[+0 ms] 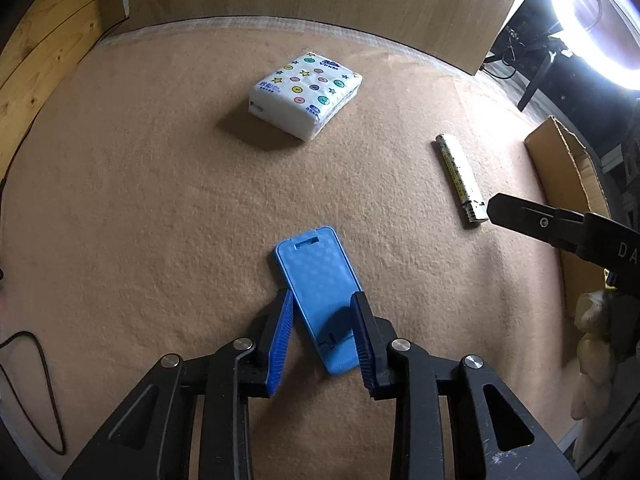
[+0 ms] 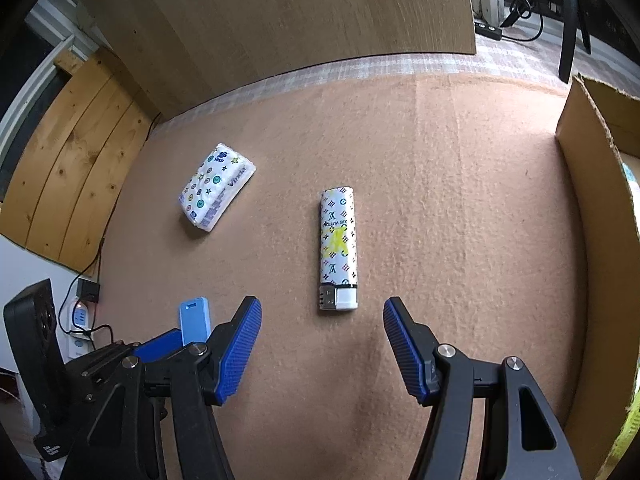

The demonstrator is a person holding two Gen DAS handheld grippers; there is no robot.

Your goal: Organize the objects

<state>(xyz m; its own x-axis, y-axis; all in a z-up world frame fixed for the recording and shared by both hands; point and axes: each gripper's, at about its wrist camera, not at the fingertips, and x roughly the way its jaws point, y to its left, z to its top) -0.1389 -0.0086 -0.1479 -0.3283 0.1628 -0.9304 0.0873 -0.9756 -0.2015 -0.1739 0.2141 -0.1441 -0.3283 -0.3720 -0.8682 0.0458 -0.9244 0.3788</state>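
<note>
On the felt-covered counter [image 1: 160, 200], with a cardboard box [image 2: 592, 240] at its right edge, the left hand-held gripper [image 1: 322, 300] pinches the blue case [image 1: 316, 280] lying flat; next is probably a lift toward the box. The right hand-held gripper [image 2: 322, 320], spread, hovers just short of the lighter [image 2: 338, 248]; the tissue pack [image 1: 306, 94] waits farther back

My ring light [image 1: 592, 20] blows out the top right corner of the left view, pure white glare. Tissue pack [image 1: 306, 94] throws a soft shadow leftward. Both views sharp mid-frame, edges curve heavily, corners go black.
</note>
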